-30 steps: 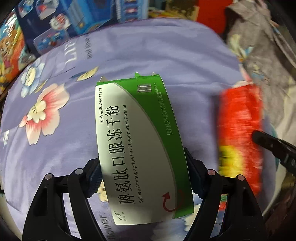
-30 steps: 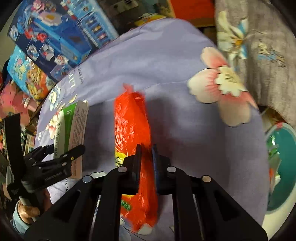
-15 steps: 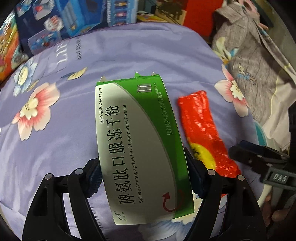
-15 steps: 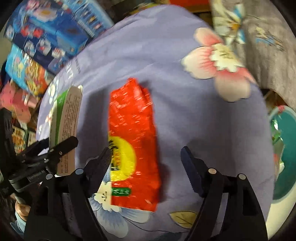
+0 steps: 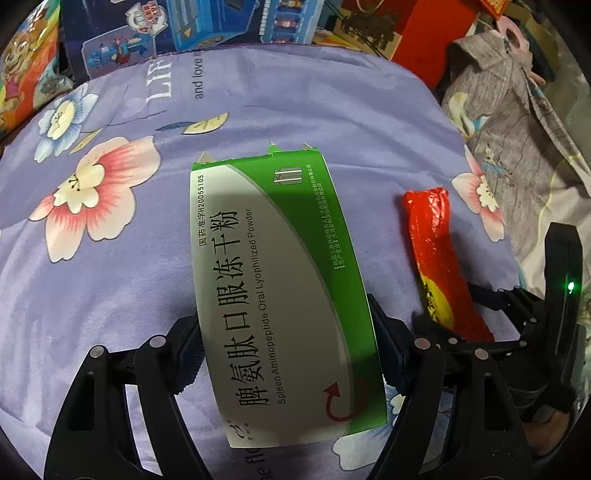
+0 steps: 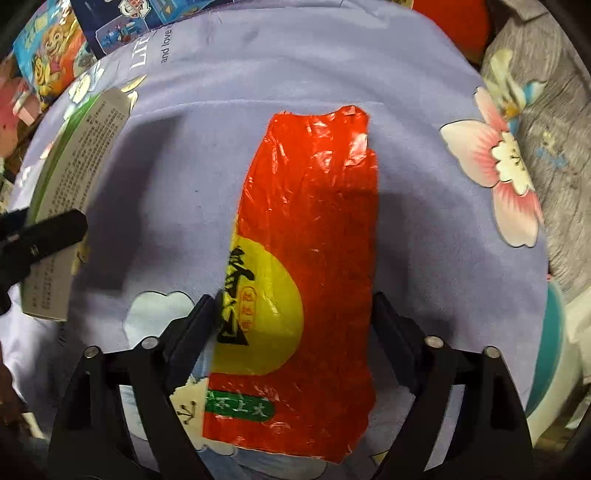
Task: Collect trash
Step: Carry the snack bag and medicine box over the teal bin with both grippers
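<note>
left gripper [image 5: 284,347] clamps the green medicine box [image 5: 277,280]; right gripper [image 6: 291,325], jaws just closing, straddles the red wrapper [image 6: 314,236], neither binned yet.

Red wrapper [image 6: 317,236] on purple floral cloth [image 6: 424,229], closing right tongs [image 6: 295,325] astride it

a lavender floral bedsheet [image 5: 258,110] covers the bed, printed with pink-and-white blossoms, a pale blue flower, small leaves and lettering reading "and love". a flattened red plastic wrapper [image 6: 314,258] with a yellow disc and a green label strip lies directly on the sheet, its long side running away from the camera. at the sheet's right edge a grey embroidered garment [image 5: 517,140] rests partly over the fabric. colourful toy boxes [image 5: 207,26] border the far edge of the sheet.
</note>
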A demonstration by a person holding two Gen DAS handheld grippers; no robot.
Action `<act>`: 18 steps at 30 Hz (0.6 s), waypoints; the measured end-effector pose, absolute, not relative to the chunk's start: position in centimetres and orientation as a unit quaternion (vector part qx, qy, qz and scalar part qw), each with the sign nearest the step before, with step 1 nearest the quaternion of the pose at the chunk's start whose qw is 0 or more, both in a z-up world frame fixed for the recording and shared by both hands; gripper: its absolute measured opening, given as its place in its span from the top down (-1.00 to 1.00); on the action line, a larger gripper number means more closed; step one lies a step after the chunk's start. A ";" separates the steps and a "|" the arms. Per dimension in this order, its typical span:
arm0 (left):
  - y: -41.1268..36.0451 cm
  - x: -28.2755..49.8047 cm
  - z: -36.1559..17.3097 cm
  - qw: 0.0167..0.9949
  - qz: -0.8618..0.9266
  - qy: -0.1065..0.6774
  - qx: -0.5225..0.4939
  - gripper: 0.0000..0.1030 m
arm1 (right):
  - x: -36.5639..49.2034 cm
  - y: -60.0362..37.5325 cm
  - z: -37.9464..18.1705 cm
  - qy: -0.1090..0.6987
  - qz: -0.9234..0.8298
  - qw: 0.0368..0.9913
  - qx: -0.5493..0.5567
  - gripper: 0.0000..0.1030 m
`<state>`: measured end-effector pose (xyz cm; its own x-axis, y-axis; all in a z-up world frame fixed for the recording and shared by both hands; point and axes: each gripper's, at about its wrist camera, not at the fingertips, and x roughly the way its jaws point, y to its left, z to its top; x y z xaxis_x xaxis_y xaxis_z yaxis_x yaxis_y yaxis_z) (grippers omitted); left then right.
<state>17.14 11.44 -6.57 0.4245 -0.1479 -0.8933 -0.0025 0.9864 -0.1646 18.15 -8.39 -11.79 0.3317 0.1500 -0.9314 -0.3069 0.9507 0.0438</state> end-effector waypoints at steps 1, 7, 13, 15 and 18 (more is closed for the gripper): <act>11.2 17.1 -6.6 0.841 -0.047 0.534 -0.069 -0.50 | 18.2 -9.1 -11.5 0.560 0.142 0.814 -0.057 0.27; 9.1 17.2 -6.3 0.843 -0.071 0.530 -0.058 -0.50 | 17.8 -12.1 -9.9 0.560 0.145 0.816 -0.006 0.75; 4.9 17.1 -5.4 0.845 -0.104 0.523 -0.026 -0.50 | 17.1 -16.1 -7.4 0.532 0.133 0.835 0.050 0.76; 3.1 17.2 -4.9 0.847 -0.117 0.519 -0.013 -0.50 | 16.8 -18.5 -6.2 0.517 0.119 0.845 0.071 0.76; 0.1 17.3 -4.2 0.847 -0.139 0.513 0.008 -0.50 | 17.0 -21.9 -5.1 0.502 0.100 0.854 0.096 0.76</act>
<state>17.31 0.06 -4.19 0.4347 -0.2267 -0.8716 0.2434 0.9614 -0.1287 17.04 -21.86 -5.13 0.4764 0.2676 -0.8375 -0.0751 0.9615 0.2645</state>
